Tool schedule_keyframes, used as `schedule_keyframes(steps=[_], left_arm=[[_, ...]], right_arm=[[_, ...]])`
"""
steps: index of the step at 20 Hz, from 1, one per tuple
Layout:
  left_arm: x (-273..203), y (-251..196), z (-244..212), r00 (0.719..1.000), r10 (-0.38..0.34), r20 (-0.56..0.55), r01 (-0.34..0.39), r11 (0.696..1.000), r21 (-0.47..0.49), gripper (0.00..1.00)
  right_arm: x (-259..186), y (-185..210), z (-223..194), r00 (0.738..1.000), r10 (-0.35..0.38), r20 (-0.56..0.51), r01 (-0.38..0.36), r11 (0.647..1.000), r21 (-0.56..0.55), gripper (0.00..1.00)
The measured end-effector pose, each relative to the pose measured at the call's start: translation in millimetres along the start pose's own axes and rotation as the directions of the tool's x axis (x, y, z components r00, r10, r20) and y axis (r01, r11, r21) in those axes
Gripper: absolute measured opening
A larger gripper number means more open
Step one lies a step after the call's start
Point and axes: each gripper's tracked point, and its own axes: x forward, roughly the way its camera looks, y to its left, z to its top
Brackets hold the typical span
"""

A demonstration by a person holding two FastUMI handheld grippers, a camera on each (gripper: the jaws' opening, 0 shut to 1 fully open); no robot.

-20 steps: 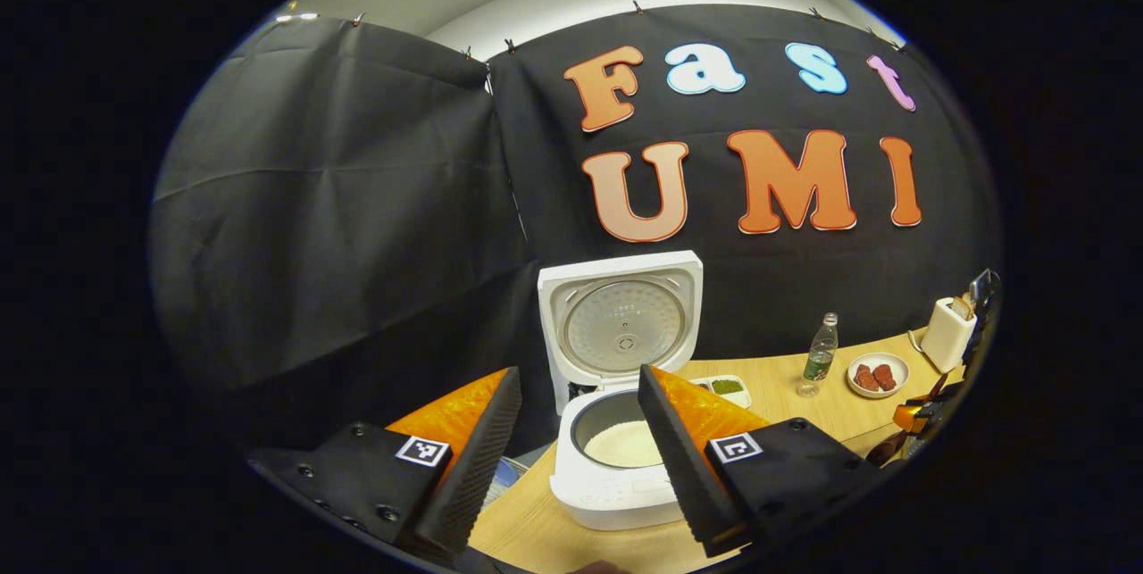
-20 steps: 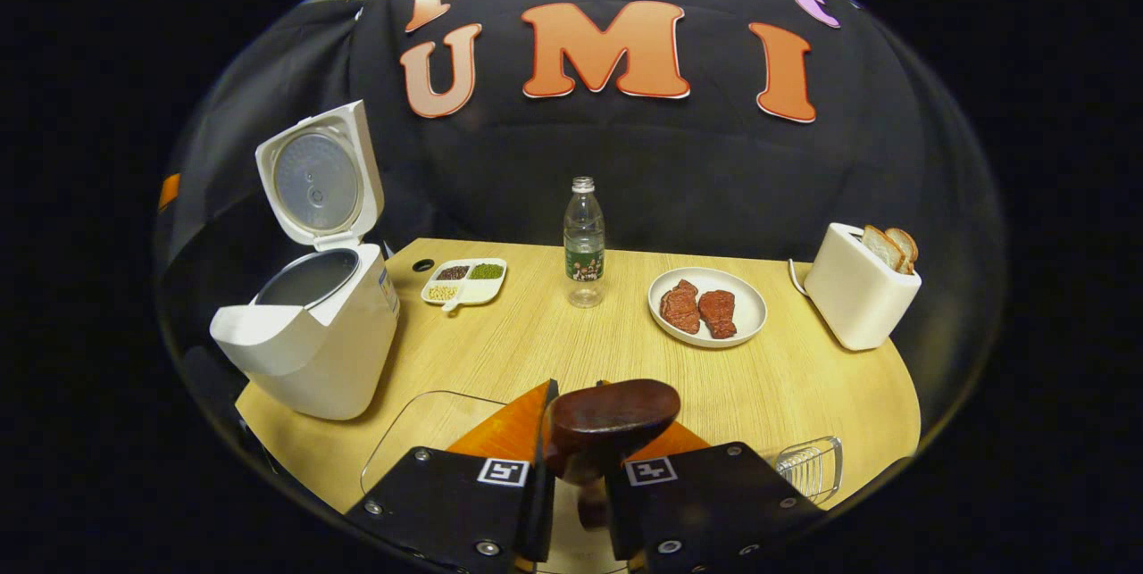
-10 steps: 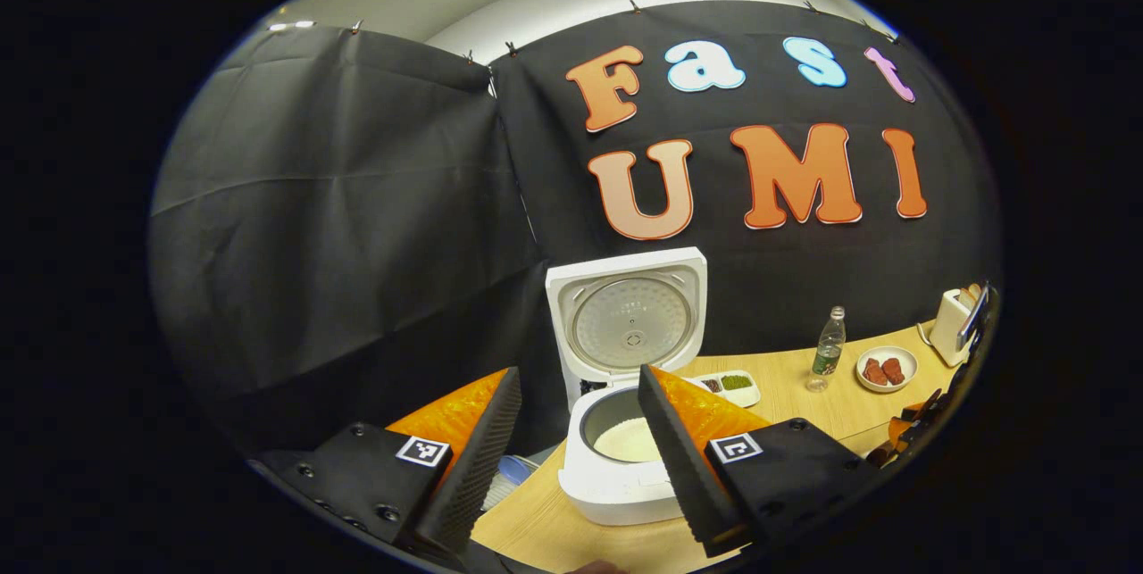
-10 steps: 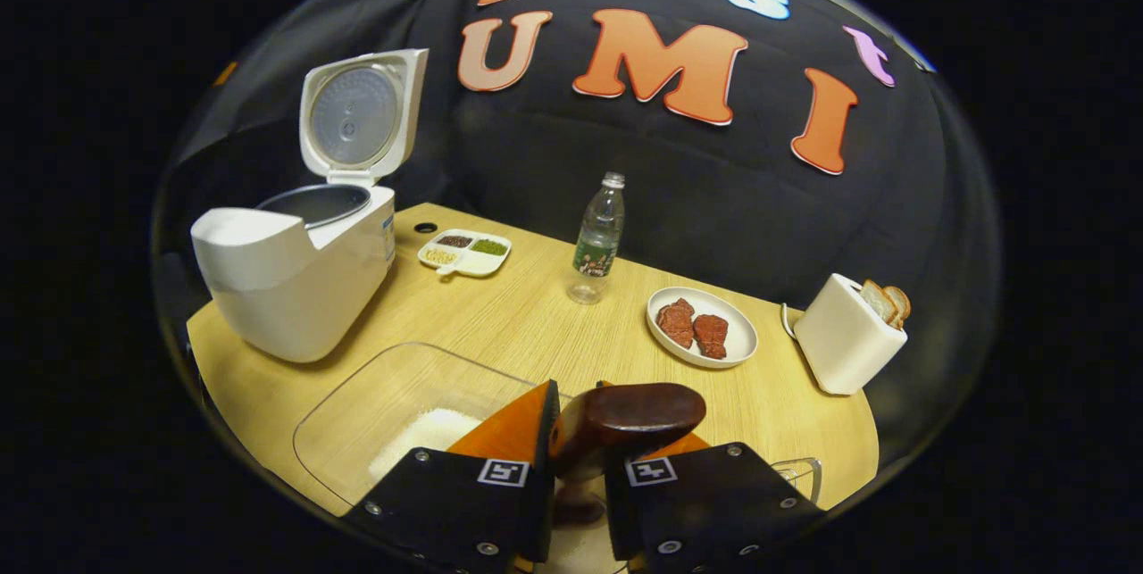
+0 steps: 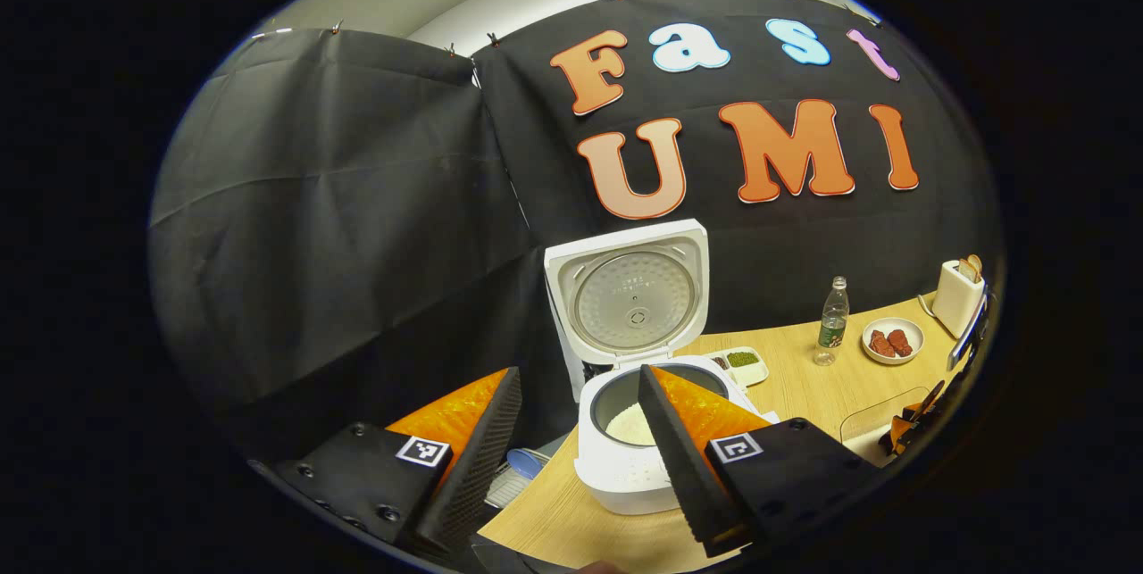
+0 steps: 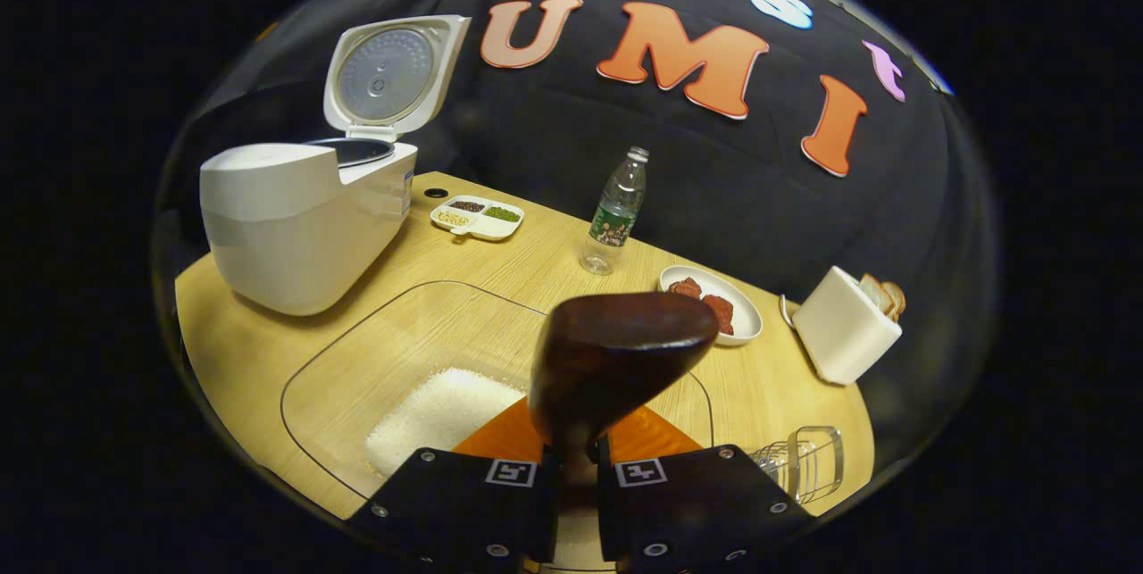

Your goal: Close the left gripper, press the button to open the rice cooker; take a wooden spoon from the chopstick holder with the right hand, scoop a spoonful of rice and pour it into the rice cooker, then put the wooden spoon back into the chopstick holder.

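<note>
So the rice cooker (image 6: 304, 217) is parked at the far left of the worktop (image 6: 536, 270) with its lid (image 6: 393, 74) flipped right up, which looks like the button step is already done, and the pot is left wide open for pouring. In the left gripper view the left tool (image 5: 571, 431) is held off to the near side of the cooker with its fingers spread wide and nothing between them, probably just kept out of the way now. Some rice can be seen in the pot (image 5: 632, 422) from there. The wooden spoon (image 6: 616, 360) is clamped by its handle in the right tool (image 6: 571, 467), fingers drawn in narrow on it, bowl end up and forward, right over the clear container (image 6: 357, 360) with the rice pile (image 6: 442, 418) at its near end. It's held above the rice rather than in it, so the scoop is judged not yet made. The wire chopstick holder (image 6: 804, 462) sits near right, just beside the container, handy for putting the spoon back. The bottle (image 6: 616, 212), meat plate (image 6: 746, 315) and toaster (image 6: 839, 333) are lined up farther off, well out of the scooping path.
</note>
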Motion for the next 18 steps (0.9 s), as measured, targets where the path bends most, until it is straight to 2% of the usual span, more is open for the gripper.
schedule_keyframes(steps=[3, 8, 12, 15, 17, 18], left_arm=[[8, 7, -8, 1.0, 0.002, -0.022, -0.002, 1.0, 0.002, 0.9], [10, 9, -14, 0.999, -0.001, -0.04, 0.002, 1.0, 0.007, 0.91], [10, 11, -20, 0.999, 0.001, -0.052, 0.0, 1.0, 0.017, 0.91], [12, 9, -26, 0.997, 0.002, -0.072, -0.001, 1.0, 0.008, 0.9], [10, 11, -25, 0.997, 0.005, -0.072, -0.004, 1.0, 0.009, 0.91], [9, 12, -25, 0.998, 0.006, -0.07, -0.005, 1.0, 0.012, 0.91]], right_arm=[[2, -5, -1, 1.0, -0.007, -0.017, 0.009, 0.993, 0.119, 0.18], [3, -12, -3, 1.0, -0.005, -0.028, 0.011, 0.973, 0.23, 0.16], [1, -31, 9, 0.997, -0.072, 0.01, 0.07, 0.986, 0.152, 0.16], [4, -20, 11, 0.997, -0.065, 0.034, 0.065, 0.998, 0.019, 0.16], [8, -6, 1, 0.999, -0.054, 0.01, 0.054, 0.996, -0.067, 0.16], [10, -1, 8, 0.998, -0.053, 0.04, 0.057, 0.995, -0.087, 0.16]])
